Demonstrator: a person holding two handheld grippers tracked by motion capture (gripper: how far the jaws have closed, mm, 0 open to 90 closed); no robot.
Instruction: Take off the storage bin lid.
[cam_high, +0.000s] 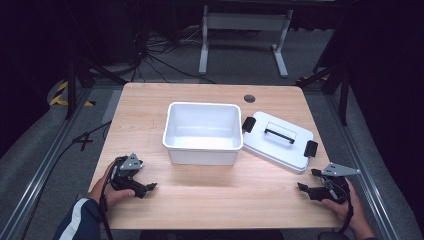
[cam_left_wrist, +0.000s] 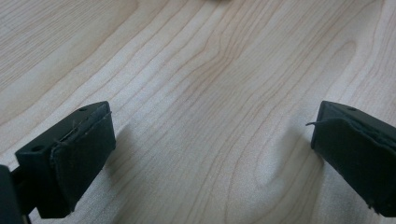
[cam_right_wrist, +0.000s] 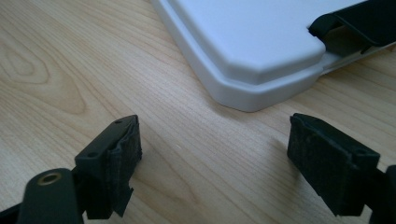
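Basically nothing's been gripped yet: both grippers rest low on the table near its front edge, left gripper (cam_high: 150, 187) toward the front-left corner, right gripper (cam_high: 302, 187) toward the front-right, each w/ jaws spread wide and empty. White bin (cam_high: 202, 133) sits open at mid-table; its white lid (cam_high: 278, 141), black handle on top and black latches at the ends, lies flat just beside the bin's right wall, toward the right edge. Right gripper view has the lid's corner (cam_right_wrist: 252, 60) close ahead, apart from the jaws. Prob. next: right gripper goes fwd to the handle, closes on it, lifts lid over the bin; needs a level carry. Table (cam_high: 210, 195) is light wood grain w/ a grommet hole near the back edge; grey floor, cables, dark surroundings, a white stand base behind.
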